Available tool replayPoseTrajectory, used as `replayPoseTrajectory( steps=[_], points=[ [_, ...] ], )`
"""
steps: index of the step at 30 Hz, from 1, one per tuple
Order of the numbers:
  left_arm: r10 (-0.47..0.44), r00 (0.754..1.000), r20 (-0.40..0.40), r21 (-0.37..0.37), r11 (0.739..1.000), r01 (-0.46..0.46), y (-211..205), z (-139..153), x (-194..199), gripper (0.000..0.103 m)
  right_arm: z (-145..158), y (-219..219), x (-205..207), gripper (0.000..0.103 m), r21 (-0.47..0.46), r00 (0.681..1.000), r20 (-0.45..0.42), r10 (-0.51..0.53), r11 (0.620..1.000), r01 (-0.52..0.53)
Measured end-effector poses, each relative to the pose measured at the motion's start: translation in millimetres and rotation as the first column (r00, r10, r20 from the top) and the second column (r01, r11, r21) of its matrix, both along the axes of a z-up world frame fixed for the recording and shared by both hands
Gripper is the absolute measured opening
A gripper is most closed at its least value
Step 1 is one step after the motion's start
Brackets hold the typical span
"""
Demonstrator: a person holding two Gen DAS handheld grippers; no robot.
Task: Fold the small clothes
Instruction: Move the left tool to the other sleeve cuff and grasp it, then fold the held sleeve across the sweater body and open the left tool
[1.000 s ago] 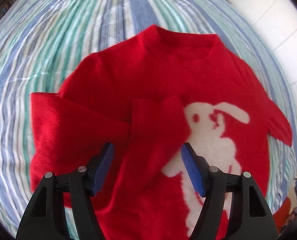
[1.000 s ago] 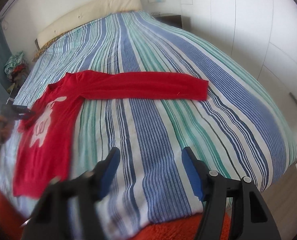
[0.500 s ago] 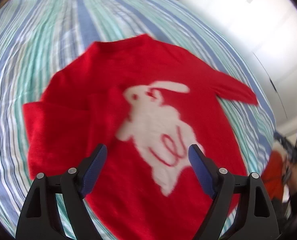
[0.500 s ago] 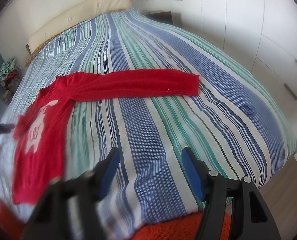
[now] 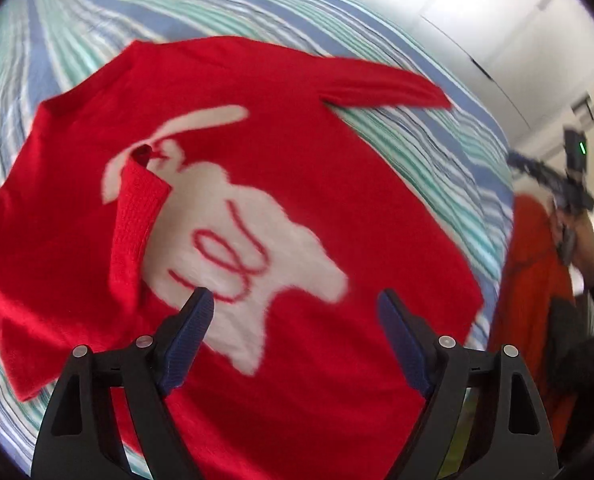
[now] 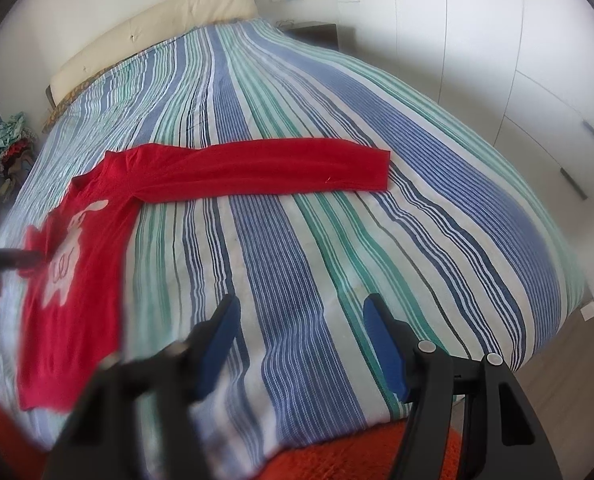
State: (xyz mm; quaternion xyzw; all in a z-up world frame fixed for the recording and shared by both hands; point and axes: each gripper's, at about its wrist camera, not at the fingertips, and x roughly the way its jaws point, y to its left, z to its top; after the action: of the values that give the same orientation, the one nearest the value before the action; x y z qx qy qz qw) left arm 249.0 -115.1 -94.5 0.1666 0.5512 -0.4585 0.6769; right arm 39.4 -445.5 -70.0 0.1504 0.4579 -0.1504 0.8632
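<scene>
The red sweater point(image 5: 281, 184) lies flat on the striped bed point(image 6: 337, 240), near the bed's left edge in the right wrist view. One sleeve point(image 5: 137, 216) is folded in across the white rabbit point(image 5: 233, 248) on the sweater's chest; the other sleeve point(image 6: 265, 170) stretches straight out to the right of the sweater. The left gripper point(image 5: 295, 336) tilts steeply down above the sweater's lower half, jaws wide with nothing between them. The right gripper point(image 6: 301, 344) hangs to the right of the sweater over bare bedcover, jaws apart and empty.
</scene>
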Motion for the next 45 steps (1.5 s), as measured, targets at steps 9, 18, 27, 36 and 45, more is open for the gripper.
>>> replayPoseTrajectory(
  steps=[9, 18, 27, 36, 45],
  points=[
    [0.242, 0.964, 0.106, 0.039, 0.968, -0.247, 25.2, 8.7, 35.8, 0.085, -3.0, -4.0, -0.2, 0.064, 0.024, 1.000, 0.001, -0.009, 1.000, 0.009],
    [-0.027, 0.973, 0.228, 0.354, 0.934, -0.057, -38.4, -60.0, 57.2, 0.043, -2.3, -4.9, -2.6, 0.064, 0.028, 1.000, 0.001, -0.023, 0.999, 0.023],
    [0.518, 0.848, 0.112, -0.088, 0.855, -0.511, 88.2, 31.6, 99.7, 0.003, -1.4, -8.9, -5.7, 0.064, 0.045, 0.999, 0.015, -0.045, 0.998, 0.044],
    [0.986, 0.149, 0.076, -0.161, 0.160, -0.974, 391.8, 48.7, 55.6, 0.004, -2.2, -9.5, -5.0, 0.064, 0.050, 0.999, 0.014, -0.045, 0.998, 0.045],
    [0.995, -0.010, -0.098, -0.106, -0.021, -0.994, 450.9, -27.6, 12.3, 0.034, -6.4, 0.7, 5.5, 0.064, 0.001, 0.999, -0.037, -0.015, 1.000, 0.015]
  ],
)
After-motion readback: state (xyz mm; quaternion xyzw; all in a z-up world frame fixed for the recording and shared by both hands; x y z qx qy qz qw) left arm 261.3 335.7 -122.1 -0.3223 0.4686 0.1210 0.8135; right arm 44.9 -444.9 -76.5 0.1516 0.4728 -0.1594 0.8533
